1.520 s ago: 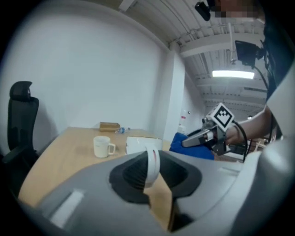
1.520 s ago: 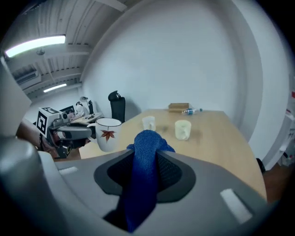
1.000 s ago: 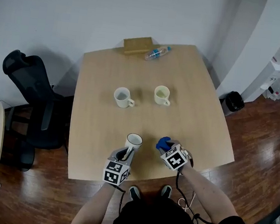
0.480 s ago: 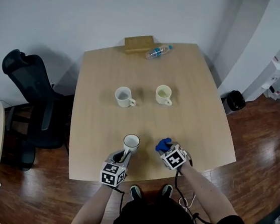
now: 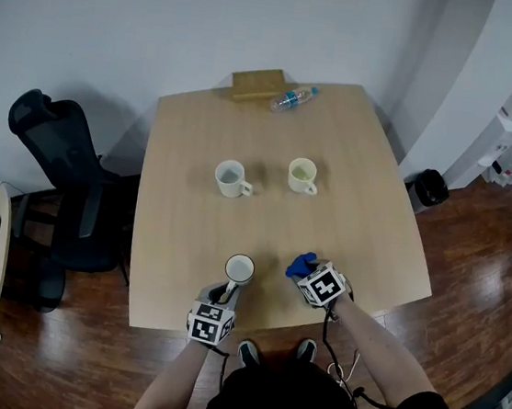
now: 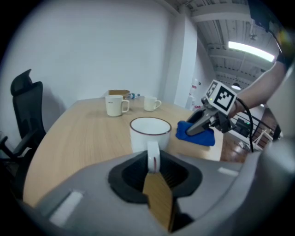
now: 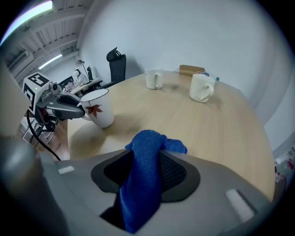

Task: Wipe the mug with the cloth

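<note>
A white mug (image 5: 239,268) with a dark rim stands at the table's near edge, red leaf print on its side (image 7: 98,108). My left gripper (image 5: 228,287) is shut on its handle (image 6: 152,156), just behind it. To its right, my right gripper (image 5: 309,273) points steeply down with the blue cloth (image 7: 145,173) lying between its jaws. Those jaws have just been opening; ribbed pad shows on both sides of the cloth, so they do not pinch it. The cloth's bunched end (image 5: 300,264) rests on the table.
Two more mugs (image 5: 231,177) (image 5: 301,174) stand mid-table. A plastic bottle (image 5: 292,96) lies beside a wooden box (image 5: 256,82) at the far edge. A black office chair (image 5: 56,174) stands left of the table (image 5: 179,227). A bin (image 5: 430,185) sits on the floor at right.
My left gripper has carried the mug a little lower and nearer the table's front edge. The right gripper and cloth have stayed almost in place.
</note>
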A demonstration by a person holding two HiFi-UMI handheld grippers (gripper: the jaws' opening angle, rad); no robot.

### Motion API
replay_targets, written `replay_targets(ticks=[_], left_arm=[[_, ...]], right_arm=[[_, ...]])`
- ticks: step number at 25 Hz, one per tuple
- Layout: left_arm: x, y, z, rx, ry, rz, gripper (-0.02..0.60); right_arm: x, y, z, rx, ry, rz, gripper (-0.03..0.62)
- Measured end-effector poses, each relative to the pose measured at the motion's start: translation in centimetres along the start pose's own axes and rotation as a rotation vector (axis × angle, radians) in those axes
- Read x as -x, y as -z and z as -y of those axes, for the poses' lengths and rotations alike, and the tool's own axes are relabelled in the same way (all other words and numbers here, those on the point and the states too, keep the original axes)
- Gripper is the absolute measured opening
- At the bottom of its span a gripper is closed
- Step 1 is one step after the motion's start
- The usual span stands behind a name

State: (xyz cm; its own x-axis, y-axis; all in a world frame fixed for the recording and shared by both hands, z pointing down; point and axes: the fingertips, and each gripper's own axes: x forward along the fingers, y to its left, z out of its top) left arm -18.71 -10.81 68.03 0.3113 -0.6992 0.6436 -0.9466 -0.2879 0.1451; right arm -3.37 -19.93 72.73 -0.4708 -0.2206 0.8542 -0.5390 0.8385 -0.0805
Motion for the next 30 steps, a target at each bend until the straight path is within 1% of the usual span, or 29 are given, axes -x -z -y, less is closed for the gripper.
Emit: replay_targets(ticks=[2,4,5,9,11,14,16,17,20,22,23,25,27,29,30], left_arm=[[0.0,0.8,0.1,-0.009,-0.004,-0.028,0.084],[0.0,1.6,0.0,-0.007,-0.011,-0.051,0.116],[0.0,1.8,-0.1,0.0,-0.016,-0.055,0.132],[0.5,2.2,-0.9,0.033,-0.031,-0.055,0.149],[1.1,2.6,-1.1,0.05,-0.038,-0.042,0.149],[2.8,3.8,-1.5,0.107,-0.042,0.003,0.153],[4.6,4.8,-1.5,0.169,-0.041,0.037,0.153],[5.7,5.4,-1.4,0.202,-0.042,0.053,0.153],[9.8,6.6,-0.7,0.293,-0.061,0.106,0.152],[12.7,6.7,0.0,0.333,-0.089,0.152,0.146],[14.1,6.5,0.5,0.338,-0.104,0.179,0.141],[16.7,5.4,2.4,0.313,-0.133,0.24,0.125],[19.1,3.6,5.3,0.261,-0.148,0.312,0.109],[21.3,1.5,9.0,0.208,-0.133,0.387,0.107],[22.4,0.4,11.1,0.185,-0.117,0.423,0.107]], right_arm=[[0.6,0.0,0.1,0.003,0.014,0.012,0.183],[1.2,0.0,0.2,0.009,0.034,0.025,0.183],[1.6,0.2,0.1,0.006,0.039,0.029,0.183],[4.0,0.7,0.0,-0.045,0.061,0.075,0.183],[6.2,1.2,-0.1,-0.117,0.073,0.13,0.179],[10.7,2.4,-0.7,-0.249,0.088,0.247,0.14],[13.9,3.4,-1.7,-0.314,0.095,0.321,0.053],[15.5,4.0,-2.4,-0.346,0.097,0.352,0.026],[19.6,5.9,-4.5,-0.451,0.084,0.429,0.018],[21.5,6.6,-5.8,-0.516,0.054,0.476,0.02],[22.3,6.8,-6.3,-0.541,0.031,0.499,0.02],[23.8,7.0,-7.4,-0.565,-0.024,0.545,0.02],[25.5,7.2,-8.7,-0.545,-0.077,0.59,0.02],[27.9,7.8,-9.7,-0.503,-0.107,0.642,0.02],[29.3,8.2,-10.1,-0.477,-0.108,0.672,0.021]])
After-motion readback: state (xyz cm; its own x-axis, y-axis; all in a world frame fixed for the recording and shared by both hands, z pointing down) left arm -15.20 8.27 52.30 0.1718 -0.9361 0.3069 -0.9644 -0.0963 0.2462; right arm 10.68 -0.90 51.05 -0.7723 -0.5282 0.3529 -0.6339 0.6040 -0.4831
